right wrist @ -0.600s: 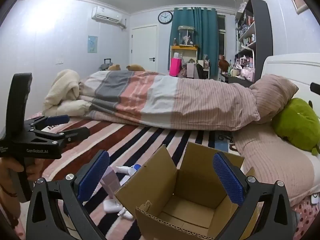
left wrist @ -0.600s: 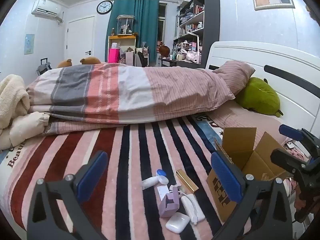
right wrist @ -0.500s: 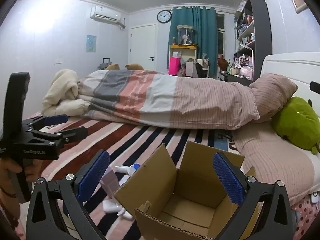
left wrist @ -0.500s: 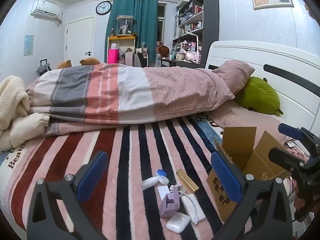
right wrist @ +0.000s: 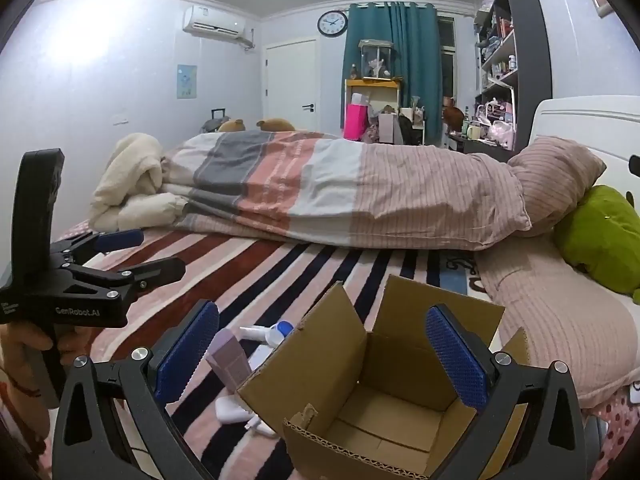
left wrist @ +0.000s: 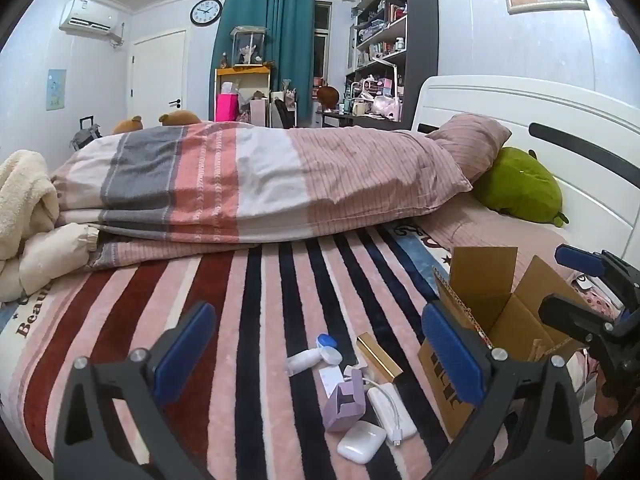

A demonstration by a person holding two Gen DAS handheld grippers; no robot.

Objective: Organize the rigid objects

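Observation:
Small objects lie on the striped blanket (left wrist: pixel 256 320): a white tube with a blue cap (left wrist: pixel 310 354), a gold bar (left wrist: pixel 378 356), a purple box (left wrist: pixel 346 404), a white power bank with a cable (left wrist: pixel 392 410) and a white earbud case (left wrist: pixel 361 446). An open, empty cardboard box (left wrist: pixel 500 320) stands to their right. My left gripper (left wrist: pixel 320 352) is open and empty above the objects. My right gripper (right wrist: pixel 320 356) is open and empty above the cardboard box (right wrist: pixel 384 396). The purple box (right wrist: pixel 230 358) and the tube (right wrist: pixel 266 330) show left of it.
A folded striped duvet (left wrist: pixel 260 176) lies across the bed behind. A pink pillow (left wrist: pixel 472 144) and a green plush (left wrist: pixel 520 188) sit by the white headboard (left wrist: pixel 540 120). A cream blanket (left wrist: pixel 24 204) is heaped at the left. The bed edge is near.
Both views have shifted very slightly; the grippers stay open and the objects have not moved.

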